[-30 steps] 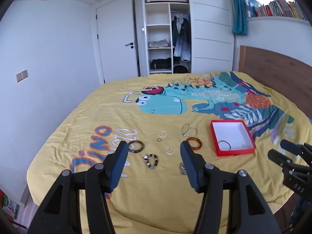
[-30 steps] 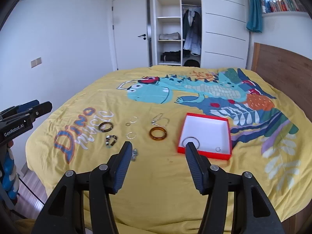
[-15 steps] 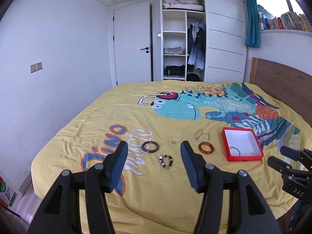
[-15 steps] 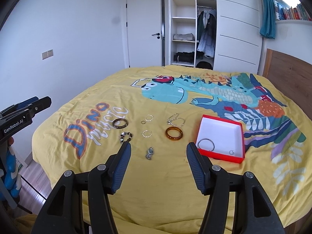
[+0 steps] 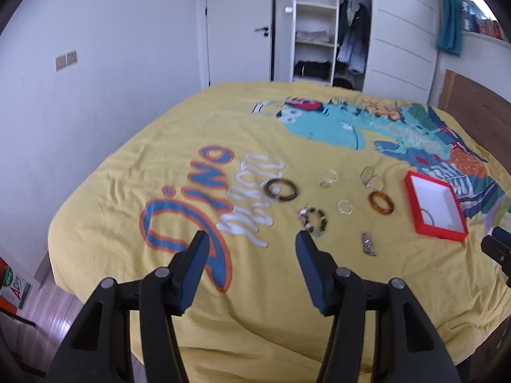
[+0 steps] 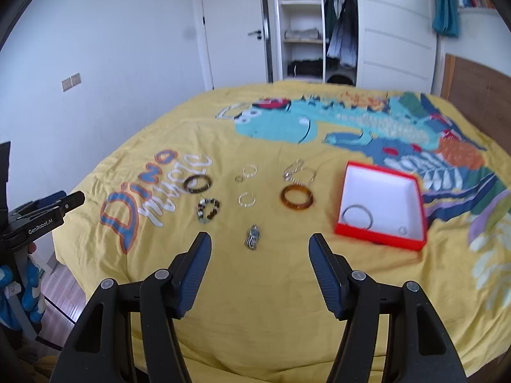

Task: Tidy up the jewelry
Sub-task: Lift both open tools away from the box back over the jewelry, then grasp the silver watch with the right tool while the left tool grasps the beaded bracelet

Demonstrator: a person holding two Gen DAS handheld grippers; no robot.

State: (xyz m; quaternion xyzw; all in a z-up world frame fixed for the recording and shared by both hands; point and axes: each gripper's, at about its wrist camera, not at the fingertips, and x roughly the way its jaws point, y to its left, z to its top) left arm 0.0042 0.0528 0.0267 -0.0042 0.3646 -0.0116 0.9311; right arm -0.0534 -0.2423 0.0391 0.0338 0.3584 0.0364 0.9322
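Jewelry lies spread on a yellow dinosaur bedspread (image 6: 287, 303). There is a dark bangle (image 6: 198, 184), a beaded bracelet (image 6: 209, 210), an amber bangle (image 6: 296, 198), a clear ring (image 6: 246, 199), a silver chain (image 6: 298, 172) and a small metal piece (image 6: 253, 237). A red box with a white inside (image 6: 381, 206) holds a silver hoop (image 6: 356, 217) and a small ring (image 6: 403, 230). My right gripper (image 6: 259, 250) is open and empty above the bed's near edge. My left gripper (image 5: 252, 249) is open and empty, left of the beaded bracelet (image 5: 313, 220).
A wooden headboard (image 6: 479, 92) stands at the right. An open wardrobe (image 6: 316, 28) and a white door (image 6: 233, 32) are behind the bed. The floor (image 6: 60, 290) shows at the lower left, past the bed's edge.
Both views have swung left and tilted down, so the jewelry and box sit further right and closer in view. Both grippers stay open and empty.
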